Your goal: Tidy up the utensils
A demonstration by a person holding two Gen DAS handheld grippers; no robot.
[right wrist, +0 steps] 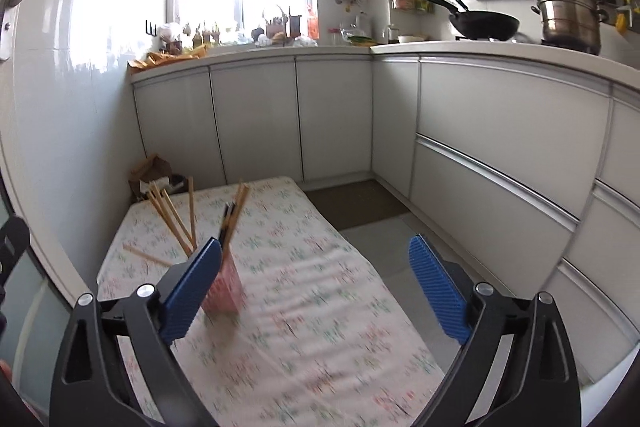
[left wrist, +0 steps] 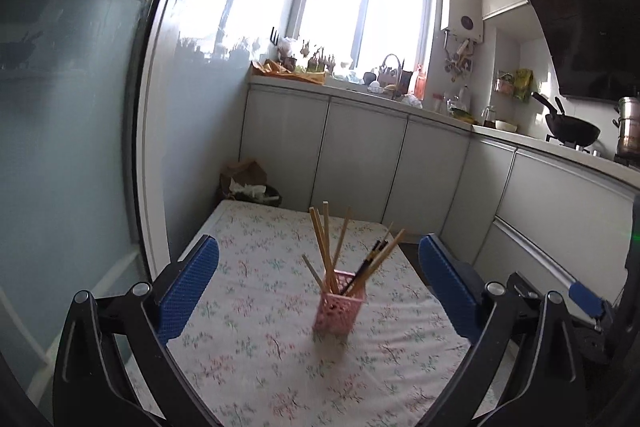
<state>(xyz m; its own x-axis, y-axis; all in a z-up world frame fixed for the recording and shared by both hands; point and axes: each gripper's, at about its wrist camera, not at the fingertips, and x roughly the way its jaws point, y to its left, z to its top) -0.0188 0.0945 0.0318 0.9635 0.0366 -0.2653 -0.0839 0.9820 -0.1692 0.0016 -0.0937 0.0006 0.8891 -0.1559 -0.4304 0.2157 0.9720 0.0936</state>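
Note:
A pink lattice holder stands upright on the floral-clothed table, with several wooden chopsticks and a dark pair fanned out of its top. My left gripper is open, its blue pads wide apart, and the holder stands beyond them, untouched. In the right wrist view the same pink holder shows just past the left blue pad, its wooden chopsticks leaning left. My right gripper is open and holds nothing. The other gripper's blue pad shows at the right edge of the left wrist view.
White cabinets run along the back and right under a cluttered counter. A black wok and a steel steamer pot sit on the stove. A brown paper bag lies on the floor behind the table. A glass door stands at left.

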